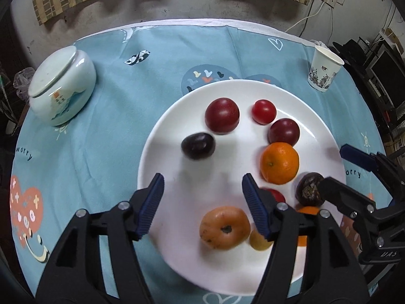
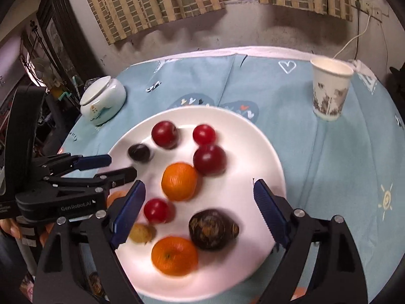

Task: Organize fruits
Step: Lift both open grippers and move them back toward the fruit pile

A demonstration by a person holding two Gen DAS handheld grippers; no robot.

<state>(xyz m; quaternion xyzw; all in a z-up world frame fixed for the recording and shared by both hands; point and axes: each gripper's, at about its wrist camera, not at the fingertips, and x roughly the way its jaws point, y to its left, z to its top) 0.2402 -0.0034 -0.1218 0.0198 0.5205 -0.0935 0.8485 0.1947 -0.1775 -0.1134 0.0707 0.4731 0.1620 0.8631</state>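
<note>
A white plate (image 1: 157,136) (image 2: 268,147) holds several fruits. At its far side lie a red plum (image 1: 222,115), a small red tomato (image 1: 264,111), a dark red plum (image 1: 284,131) and a black plum (image 1: 198,145). My left gripper (image 1: 202,179) (image 2: 121,166) stands open over bare plate, with an orange-brown fruit (image 1: 224,227) lying below its fingers. My right gripper (image 2: 198,185) (image 1: 334,166) is open wide. A wrinkled brown fruit (image 2: 211,229), a small red fruit (image 2: 157,210) and two oranges (image 2: 179,181) (image 2: 174,255) lie between its fingers, untouched by the pads.
A lidded white ceramic jar (image 1: 62,88) (image 2: 103,100) stands at the far left of the blue tablecloth (image 1: 101,152). A patterned paper cup (image 1: 324,68) (image 2: 330,91) stands at the far right. The wall and curtains lie behind the table's far edge.
</note>
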